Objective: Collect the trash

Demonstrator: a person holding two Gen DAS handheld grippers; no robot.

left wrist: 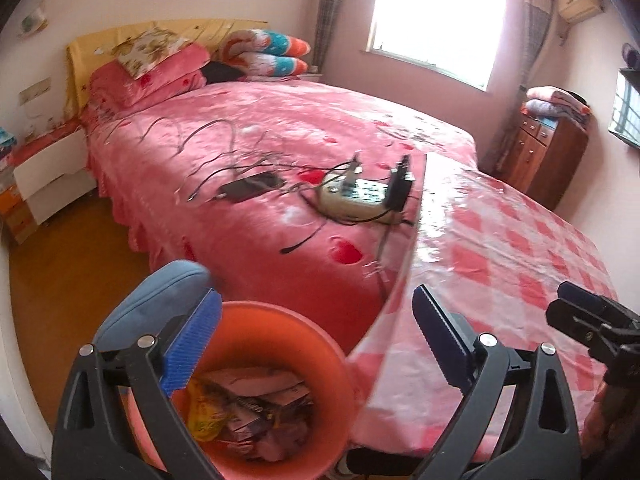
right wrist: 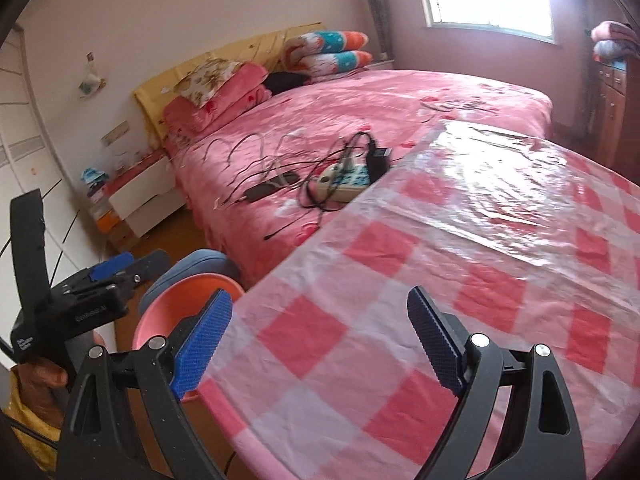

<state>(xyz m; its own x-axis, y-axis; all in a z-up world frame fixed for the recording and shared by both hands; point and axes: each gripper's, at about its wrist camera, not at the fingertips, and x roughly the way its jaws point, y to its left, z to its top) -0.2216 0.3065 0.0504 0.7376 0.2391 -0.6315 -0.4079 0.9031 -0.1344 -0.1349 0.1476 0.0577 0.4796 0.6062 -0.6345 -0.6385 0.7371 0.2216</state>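
An orange trash bin (left wrist: 280, 316) stands on the floor beside the table and holds several wrappers, among them a yellow one (left wrist: 204, 412). My left gripper (left wrist: 316, 332) is open and empty, right above the bin's mouth. My right gripper (right wrist: 320, 328) is open and empty over the table's pink checked cloth (right wrist: 400, 320). The bin's rim (right wrist: 176, 292) shows at lower left in the right wrist view, with the left gripper (right wrist: 112, 268) above it. The right gripper (left wrist: 576, 300) shows at the right edge of the left wrist view.
A round table with a plastic-covered checked cloth (left wrist: 500, 248) stands next to a pink bed (left wrist: 260, 128). A power strip (left wrist: 356, 196) and tangled cables lie on the bed. A blue stool (left wrist: 160, 292) is behind the bin. A white nightstand (left wrist: 48, 172) and a wooden cabinet (left wrist: 552, 156) stand by the walls.
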